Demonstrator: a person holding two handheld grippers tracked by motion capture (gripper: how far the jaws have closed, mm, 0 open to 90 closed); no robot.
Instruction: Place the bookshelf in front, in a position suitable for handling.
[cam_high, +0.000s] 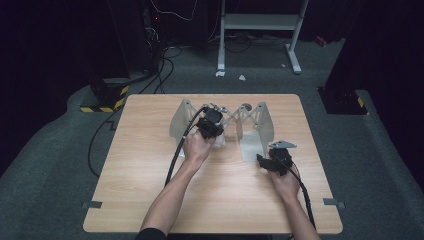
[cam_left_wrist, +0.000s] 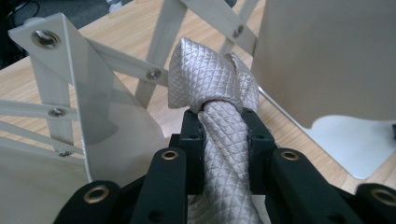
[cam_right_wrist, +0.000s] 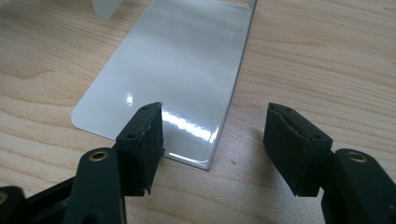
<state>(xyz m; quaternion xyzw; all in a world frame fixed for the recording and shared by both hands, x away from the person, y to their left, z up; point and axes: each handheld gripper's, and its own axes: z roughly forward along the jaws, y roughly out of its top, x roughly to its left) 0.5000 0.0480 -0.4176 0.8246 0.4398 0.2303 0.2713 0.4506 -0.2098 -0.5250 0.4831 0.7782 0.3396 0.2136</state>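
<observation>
**Tie clamped in left jaws, going into the rack**

Left gripper (cam_left_wrist: 223, 135): jaws clamped on a rolled silver tie (cam_left_wrist: 212, 88), pads pinching the narrow band just under the knot-like bulge. The roll sticks up right past the jaw tips. Ahead of the jaws on either side stand the pale plates of a folding rack (cam_left_wrist: 70, 93), so the tie sits between two dividers, just above the desk (cam_left_wrist: 135, 28).

Right gripper (cam_right_wrist: 212, 140): jaws apart, nothing between them. A glossy base plate (cam_right_wrist: 177, 70) of the rack lies flat just in front of the tips; the left jaw overlaps its near edge, contact not clear. Looks like it's there to steady the rack.

Progress, my read: pick-up done, tie carried to the slot. Left: set it down, release, pull back.

Surface: light wood-grain desk, bare apart from the rack (cam_high: 222, 122). Room: dark, grey carpet, cables on the floor, a white frame's legs at the back, a hazard-striped block at the desk's far left corner.
</observation>
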